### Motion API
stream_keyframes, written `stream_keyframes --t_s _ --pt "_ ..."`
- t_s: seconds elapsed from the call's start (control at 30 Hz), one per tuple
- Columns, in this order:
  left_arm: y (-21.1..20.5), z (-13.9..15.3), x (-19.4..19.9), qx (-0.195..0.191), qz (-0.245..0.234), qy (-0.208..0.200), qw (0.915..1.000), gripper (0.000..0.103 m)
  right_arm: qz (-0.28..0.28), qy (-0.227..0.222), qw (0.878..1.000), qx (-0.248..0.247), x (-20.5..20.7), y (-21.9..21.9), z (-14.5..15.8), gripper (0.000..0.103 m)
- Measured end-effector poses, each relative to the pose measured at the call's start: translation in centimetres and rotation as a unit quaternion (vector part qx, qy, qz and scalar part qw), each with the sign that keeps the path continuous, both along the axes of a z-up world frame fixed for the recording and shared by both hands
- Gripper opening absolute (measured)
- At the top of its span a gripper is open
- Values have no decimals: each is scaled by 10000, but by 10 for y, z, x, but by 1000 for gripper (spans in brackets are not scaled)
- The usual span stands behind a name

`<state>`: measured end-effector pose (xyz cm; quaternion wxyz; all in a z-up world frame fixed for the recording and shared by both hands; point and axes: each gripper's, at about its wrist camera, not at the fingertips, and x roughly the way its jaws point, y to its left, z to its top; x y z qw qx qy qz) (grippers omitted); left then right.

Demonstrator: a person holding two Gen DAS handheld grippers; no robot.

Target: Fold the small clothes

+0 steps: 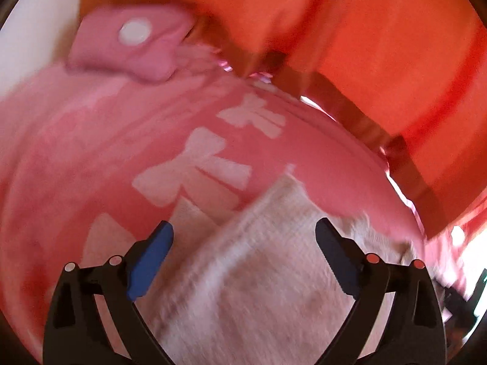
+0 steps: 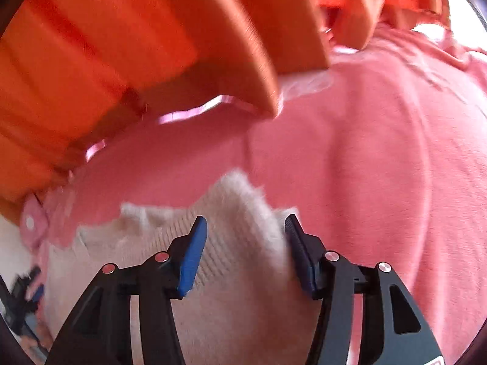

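On the pink cloth (image 1: 91, 164) with the pale bow shapes, a small cream knitted garment (image 1: 249, 261) is lying just in front of both grippers. It looks like a soft, fuzzy piece, perhaps a small sweater or a sock, but the pictures are blurred and I cannot tell which. In the right wrist view one pointed part of it is standing up from the rest, and a ribbed band is showing beside it. The edges are looking uneven, so I judge that the fold is not finished, or that only a first fold is made; I cannot say how many layers are there.

The left gripper (image 1: 243, 243) is hanging over the garment with its jaws spread wide, and the blue pads (image 1: 149, 261) are not pressing on anything. The right gripper (image 2: 246, 249) is having its jaws partly spread around the raised cream part; the right pad seems to be touching the fuzz, but nothing is pinched between them as far as I can see.

Farther out, a folded pink item with a white snap button (image 1: 134, 32) is resting at the far edge of the pink cloth, well apart from the garment. I think this one may be already folded. Behind everything an orange fabric surface (image 1: 380, 45) is filling the background.

So, in my judgement, the cream garment is still needing a clean fold and flattening.
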<state>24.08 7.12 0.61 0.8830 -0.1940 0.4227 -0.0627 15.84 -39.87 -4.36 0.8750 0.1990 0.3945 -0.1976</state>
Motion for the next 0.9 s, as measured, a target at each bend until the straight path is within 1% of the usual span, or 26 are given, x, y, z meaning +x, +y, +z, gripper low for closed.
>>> stream_keyframes --t_s 0.03,0.07,0.1,0.13,0.17,0.2,0.23,0.27,0.3,0.33,0.37,0.4,0.43,0.47,0.5,0.57,0.6,0.67,0.7,0.73,0.77,0.8,0.83,0.87,0.9 --pt "4 -9 7 -221 13 133 9997 83 0 64 9998 -213 -1 1 1 43" --pt "4 -12 9 -251 0 164 9996 73 36 46 9995 -325 0 5 3 33" --pt "2 -12 11 -120 -15 141 9998 42 82 -201 9994 -287 -3 8 12 9" --pt "-1 -6 9 12 -132 9 9999 9 70 -400 9989 -246 -6 9 18 9" --pt "-2 -1 7 -30 -238 -110 9997 4 136 -848 9962 -136 -15 12 35 9" --pt "-1 6 4 -107 -229 -233 9994 3 197 -1095 9937 -122 -24 13 45 8" --pt "0 16 0 -229 -226 -397 9987 3 275 -1345 9903 -194 -29 17 57 8" --pt "0 21 -2 -213 -235 -488 9983 3 332 -1496 9876 -329 -33 20 65 8" --pt "-1 25 -4 -96 -214 -561 9982 3 316 -1412 9880 -540 -29 19 63 8" --pt "-2 23 -3 133 -173 -577 9981 1 243 -1142 9914 -590 -20 15 55 8" --pt "-3 16 1 348 -112 -450 9983 0 94 -564 9973 -455 -6 3 31 8" --pt "-2 6 6 476 -49 -261 9985 0 -24 -225 9993 -299 -1 -6 14 8" --pt "2 -6 10 461 52 5 9989 0 -162 -4 9999 -5 3 -16 -4 8" --pt "7 -12 13 315 121 181 9993 0 -233 -200 9994 132 0 -20 -1 8" --pt "11 -13 13 180 159 221 9995 0 -218 -258 9994 117 -1 -19 7 8" --pt "11 -3 9 227 209 68 9995 0 -147 -588 9982 -21 -6 -9 28 12" --pt "10 3 5 256 182 -30 9995 0 -151 -700 9974 -55 -8 -7 33 16" --pt "1 18 -6 87 -114 -329 9994 0 -94 -960 9950 -251 -12 5 43 16" --pt "-10 24 -10 20 -391 -424 9983 14 26 -998 9945 -314 -12 13 45 16" --pt "-19 24 -11 133 -509 -427 9977 47 183 -1007 9940 -375 -14 22 46 16" --pt "-26 22 -11 382 -463 -402 9974 67 322 -990 9935 -462 -11 30 47 16" --pt "-29 18 -10 550 -389 -374 9970 80 445 -919 9930 -588 -7 40 45 17" --pt "-31 12 -7 745 -289 -286 9964 79 531 -864 9927 -651 -7 47 43 18" --pt "-30 5 -2 777 -264 -150 9965 77 585 -828 9927 -646 -5 51 40 18" --pt "-27 0 1 700 -250 -2 9972 68 700 -821 9930 -488 -3 55 37 18"
